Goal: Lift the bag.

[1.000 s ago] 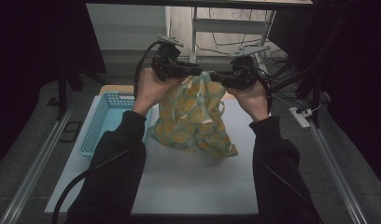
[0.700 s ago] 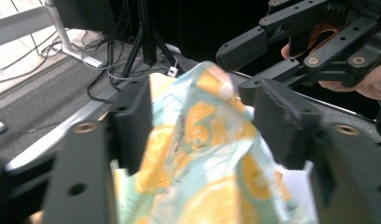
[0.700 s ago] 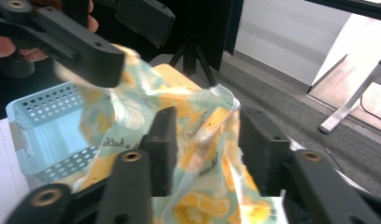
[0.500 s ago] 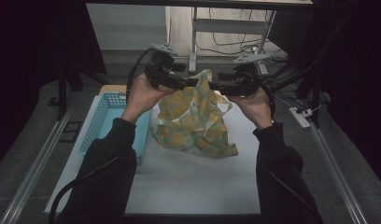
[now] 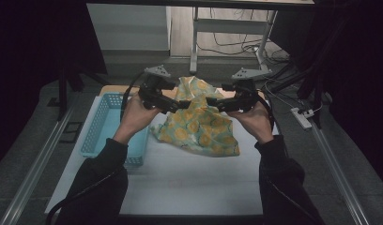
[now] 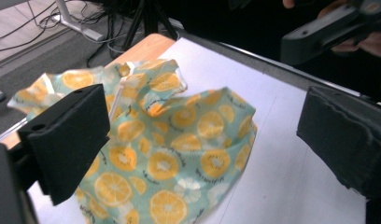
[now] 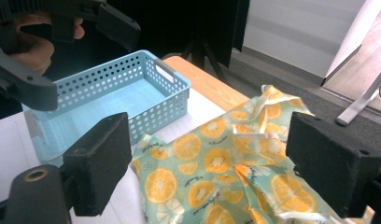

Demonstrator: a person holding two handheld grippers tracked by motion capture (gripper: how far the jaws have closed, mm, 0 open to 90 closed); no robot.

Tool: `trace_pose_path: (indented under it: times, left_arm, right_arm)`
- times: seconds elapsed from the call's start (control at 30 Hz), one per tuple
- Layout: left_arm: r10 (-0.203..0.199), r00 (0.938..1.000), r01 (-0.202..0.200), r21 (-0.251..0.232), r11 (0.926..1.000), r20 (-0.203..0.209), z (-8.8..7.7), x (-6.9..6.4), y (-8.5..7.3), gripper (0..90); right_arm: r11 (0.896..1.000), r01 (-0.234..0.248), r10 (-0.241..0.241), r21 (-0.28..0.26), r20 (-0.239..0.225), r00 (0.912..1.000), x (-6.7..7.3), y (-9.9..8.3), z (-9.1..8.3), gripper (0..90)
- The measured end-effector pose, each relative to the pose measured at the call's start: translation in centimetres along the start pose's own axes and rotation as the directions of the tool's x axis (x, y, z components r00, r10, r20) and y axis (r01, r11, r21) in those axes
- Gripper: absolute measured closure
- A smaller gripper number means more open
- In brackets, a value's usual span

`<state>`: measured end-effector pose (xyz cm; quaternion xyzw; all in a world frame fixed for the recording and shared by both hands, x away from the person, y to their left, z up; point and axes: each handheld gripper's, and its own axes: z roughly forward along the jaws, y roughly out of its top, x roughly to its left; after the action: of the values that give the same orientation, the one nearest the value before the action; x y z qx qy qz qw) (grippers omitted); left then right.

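A white rectangular table top (image 5: 189,183) with a pale wooden strip along its far edge carries everything, with grey floor and dark stands beyond it. On the left part of the table sits a light blue perforated plastic basket (image 5: 101,131), its long side running near to far. Just right of the basket, in the far middle of the table, lies a crumpled teal cloth printed with orange slices (image 5: 199,124); it rests on the white surface in a loose heap, its far corner pushed up into a peak, and its left edge lies close to the basket wall without clearly touching it. The person's 2 dark-sleeved forearms come in from the near edge. The left gripper (image 5: 184,104) hovers over the cloth's far-left part, and its 2 black jaws have just been opening; in the left gripper view they stand wide apart with the cloth lying below and beyond them, not pinched. The right gripper (image 5: 212,101) hangs over the cloth's far-right part, its jaws likewise just opened and spread, with the cloth seen beneath them and free of the pads.
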<state>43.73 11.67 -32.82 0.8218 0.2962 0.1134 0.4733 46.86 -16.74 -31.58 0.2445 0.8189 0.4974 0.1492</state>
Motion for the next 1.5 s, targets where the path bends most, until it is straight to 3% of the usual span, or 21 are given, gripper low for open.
trace_pose_path:
  times: [0.43, 0.67, 1.0, 1.5]
  left_arm:
    - [-0.02, 0.9992, 0.019, 0.008, 0.9998, 0.034, -0.2, -0.8, -5.1, 0.0]
    - [-0.035, 0.9989, 0.035, 0.015, 0.9993, 0.03, -0.5, -1.2, -8.1, 0.0]
    - [-0.048, 0.9987, 0.048, -0.002, 0.9988, 0.018, -1.1, -2.3, -10.9, 0.0]
    - [-0.107, 0.9942, 0.107, 0.007, 0.9942, -0.01, -2.3, -3.7, -16.0, 0.0]
  right_arm:
    - [1.0, 0.015, -0.015, 0.004, -0.022, 0.9996, 1.6, -3.6, 0.1, 6.3]
    - [1.0, -0.01, 0.011, 0.016, -0.037, 0.9993, 2.2, -5.8, 0.5, 4.2]
    - [1.0, -0.01, 0.011, 0.022, -0.043, 0.999, 3.3, -7.9, 0.8, 0.9]
    - [0.999, -0.016, 0.017, 0.042, -0.028, 0.9995, 4.5, -11.8, -0.3, 0.0]
